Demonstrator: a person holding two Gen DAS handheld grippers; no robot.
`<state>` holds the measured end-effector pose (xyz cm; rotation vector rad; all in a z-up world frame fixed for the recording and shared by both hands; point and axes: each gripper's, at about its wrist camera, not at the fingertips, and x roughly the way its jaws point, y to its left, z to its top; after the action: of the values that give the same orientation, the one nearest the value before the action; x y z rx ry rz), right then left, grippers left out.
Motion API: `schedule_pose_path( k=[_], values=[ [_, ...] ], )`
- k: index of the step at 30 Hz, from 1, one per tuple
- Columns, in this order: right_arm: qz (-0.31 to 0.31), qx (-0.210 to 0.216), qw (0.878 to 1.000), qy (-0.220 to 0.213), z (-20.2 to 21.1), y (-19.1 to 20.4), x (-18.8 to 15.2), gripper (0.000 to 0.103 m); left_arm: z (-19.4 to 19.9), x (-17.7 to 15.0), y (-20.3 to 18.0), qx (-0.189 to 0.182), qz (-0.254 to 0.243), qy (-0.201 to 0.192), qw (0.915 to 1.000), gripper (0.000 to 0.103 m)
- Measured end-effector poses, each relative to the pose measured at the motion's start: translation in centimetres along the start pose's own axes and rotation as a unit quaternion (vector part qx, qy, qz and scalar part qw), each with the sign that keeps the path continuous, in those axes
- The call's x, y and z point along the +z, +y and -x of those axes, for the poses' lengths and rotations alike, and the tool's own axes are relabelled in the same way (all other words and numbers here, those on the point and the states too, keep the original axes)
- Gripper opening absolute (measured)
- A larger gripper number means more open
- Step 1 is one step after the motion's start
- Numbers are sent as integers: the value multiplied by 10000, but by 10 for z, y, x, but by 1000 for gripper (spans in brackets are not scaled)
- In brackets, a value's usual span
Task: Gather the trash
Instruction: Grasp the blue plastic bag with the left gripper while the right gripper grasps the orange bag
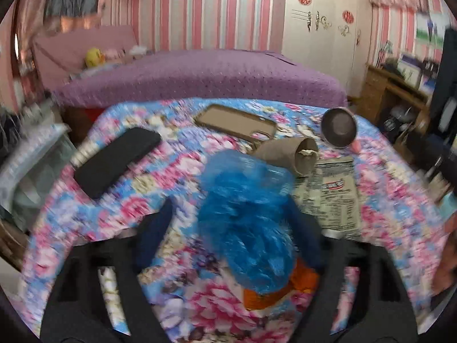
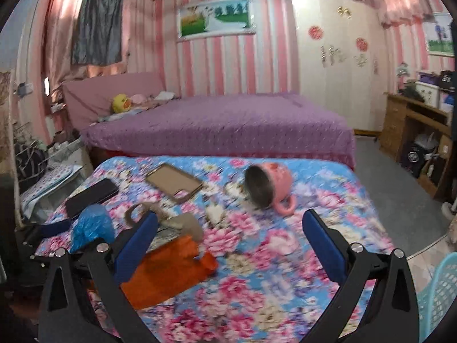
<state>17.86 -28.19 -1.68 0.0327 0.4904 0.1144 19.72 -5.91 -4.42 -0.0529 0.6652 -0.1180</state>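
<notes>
Where it bunches, the blue plastic bag (image 1: 245, 214) looks crumpled, translucent.

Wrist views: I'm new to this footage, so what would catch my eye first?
The crumpled blue plastic bag between the left hand-held gripper's fingers stands out, lying on the floral cloth. Beside it lies an orange wrapper. Farther back, a pink mug lies tipped on its side.

Both views are pretty smeared, so the print on the flat packet (image 1: 334, 191) is unreadable. The blue plastic bag (image 1: 251, 214) hides the left gripper's (image 1: 240, 223) right finger and most of the orange wrapper (image 1: 274, 291). The teal basket (image 2: 440, 291) is cut off by the frame edge.
</notes>
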Motion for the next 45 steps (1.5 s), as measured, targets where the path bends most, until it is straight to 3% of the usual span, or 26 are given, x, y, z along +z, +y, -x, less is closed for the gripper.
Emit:
schedule_pose_path(
  k=[1,4,7,12,18,23,28,32,36,39,43,44,45],
  values=[
    [26,36,10000,30,-2,4,-2,99,0,0,4,-137,117,37,9998,44],
    [18,324,9993,195,-7,18,-9,99,7,-1,11,-151,145,-41,9998,32],
    [105,521,9982,287,-7,33,-14,99,24,0,23,-201,308,-249,9990,30],
    [43,790,9951,591,-16,54,-27,98,51,-1,39,105,322,-566,9978,30],
    [-39,857,9937,726,-17,59,-34,98,64,-3,55,253,277,-640,9972,30],
    [103,1202,9885,910,-4,65,-49,98,69,-4,71,278,343,-670,9968,30],
    [716,893,9865,1168,-7,86,-67,97,74,-7,74,216,331,-691,9968,30],
    [947,660,9826,1453,-24,90,-77,79,77,-11,77,154,337,-691,9969,30],
    [1057,727,9783,1628,-34,95,-82,66,78,-14,82,143,423,-654,9969,30],
    [1079,834,9746,1779,-42,98,-85,46,79,-14,85,144,458,-666,9966,30],
    [870,934,9760,1766,-39,91,-84,12,79,-14,79,115,385,-681,9969,30],
    [820,963,9769,1724,-34,87,-81,5,79,-13,78,119,358,-680,9970,30],
    [792,986,9778,1670,-29,86,-79,5,79,-14,77,124,342,-686,9970,30]
  ],
)
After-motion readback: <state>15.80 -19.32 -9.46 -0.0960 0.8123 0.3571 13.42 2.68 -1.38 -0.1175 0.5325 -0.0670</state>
